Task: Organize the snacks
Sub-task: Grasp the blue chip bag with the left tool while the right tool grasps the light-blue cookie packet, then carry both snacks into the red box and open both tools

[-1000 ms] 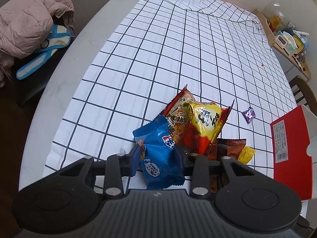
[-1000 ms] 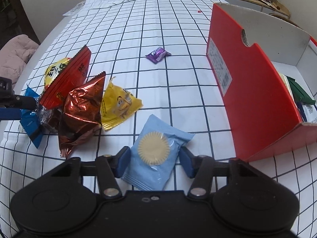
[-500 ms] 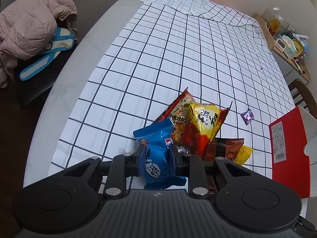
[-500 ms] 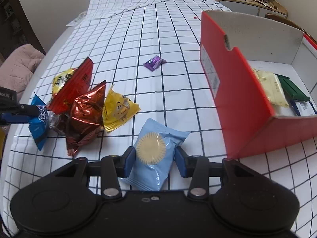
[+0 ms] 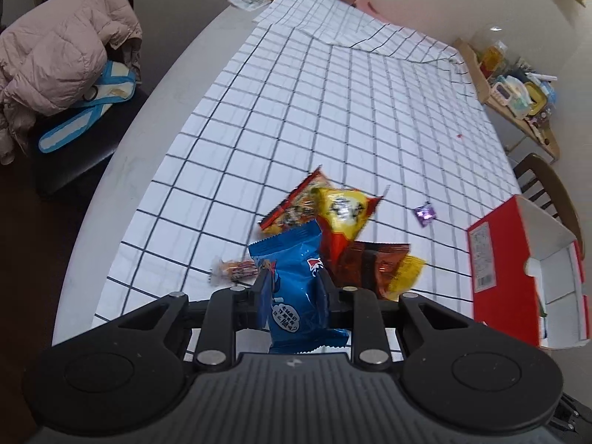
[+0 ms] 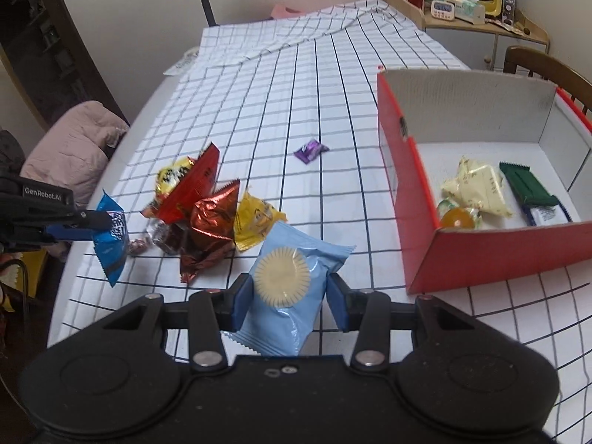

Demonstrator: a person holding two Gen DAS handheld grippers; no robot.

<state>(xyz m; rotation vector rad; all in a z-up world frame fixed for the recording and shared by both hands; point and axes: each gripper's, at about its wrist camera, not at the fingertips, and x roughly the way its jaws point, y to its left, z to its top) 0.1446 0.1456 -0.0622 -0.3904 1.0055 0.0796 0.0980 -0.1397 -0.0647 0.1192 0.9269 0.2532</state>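
My left gripper [image 5: 294, 288] is shut on a dark blue snack packet [image 5: 296, 281] and holds it above the checked cloth; it also shows in the right wrist view [image 6: 111, 235]. My right gripper [image 6: 290, 296] is shut on a light blue packet with a round cake [image 6: 288, 285], lifted off the table left of the red box [image 6: 410, 199]. The box holds a cream packet [image 6: 477, 187], a green bar [image 6: 525, 188] and an orange sweet [image 6: 457, 218]. A pile of red, yellow and brown packets [image 6: 201, 199] lies between the grippers.
A purple sweet [image 6: 310, 150] lies alone on the cloth. A small wrapped sweet [image 5: 235, 270] lies left of the pile. A chair with a pink jacket [image 5: 55, 63] stands left of the table. A shelf with clutter [image 6: 466, 3] and a wooden chair [image 6: 547, 70] are behind the box.
Both grippers closed on their packets and lifted them off the table. The small wrapped sweet, hidden before, now shows beside the pile.
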